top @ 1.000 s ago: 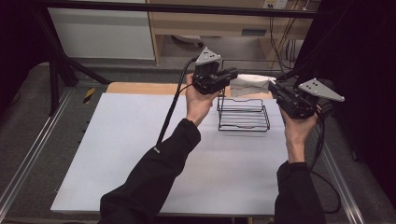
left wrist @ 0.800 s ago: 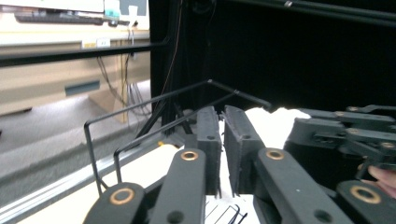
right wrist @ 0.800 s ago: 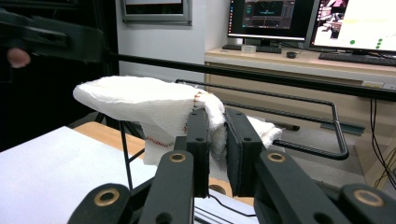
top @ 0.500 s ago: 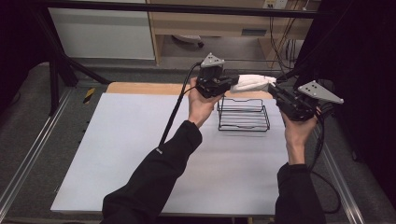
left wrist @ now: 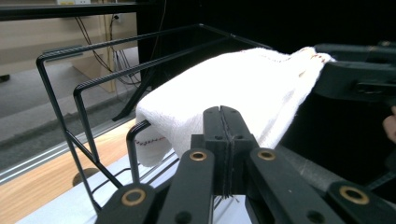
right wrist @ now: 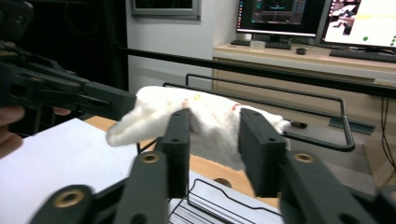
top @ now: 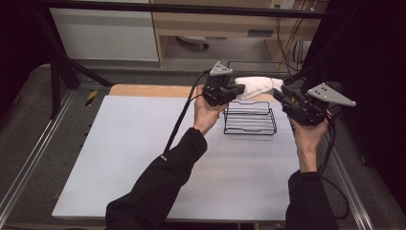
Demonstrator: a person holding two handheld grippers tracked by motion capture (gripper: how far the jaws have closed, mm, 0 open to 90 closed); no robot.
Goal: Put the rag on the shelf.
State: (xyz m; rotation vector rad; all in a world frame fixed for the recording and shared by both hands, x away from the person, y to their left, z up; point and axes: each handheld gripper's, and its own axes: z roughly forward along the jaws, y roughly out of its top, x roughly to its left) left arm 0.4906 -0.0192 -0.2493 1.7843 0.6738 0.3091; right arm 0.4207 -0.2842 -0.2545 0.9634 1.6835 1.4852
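While one white towel (top: pixel 256 86) hangs above one black wire rack (top: pixel 250 118) on the counter (top: pixel 119 143), left tongs (top: pixel 239 89) pinch its end; right tongs (top: pixel 283 94), just opening, straddle the other end.

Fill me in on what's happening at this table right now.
A person holds a white cloth in the air between two handheld grippers, over the far edge of a black wire basket on the white table. The left gripper is shut on one end of the cloth. The right gripper has just been opening, with the cloth's other end lying between its jaws.
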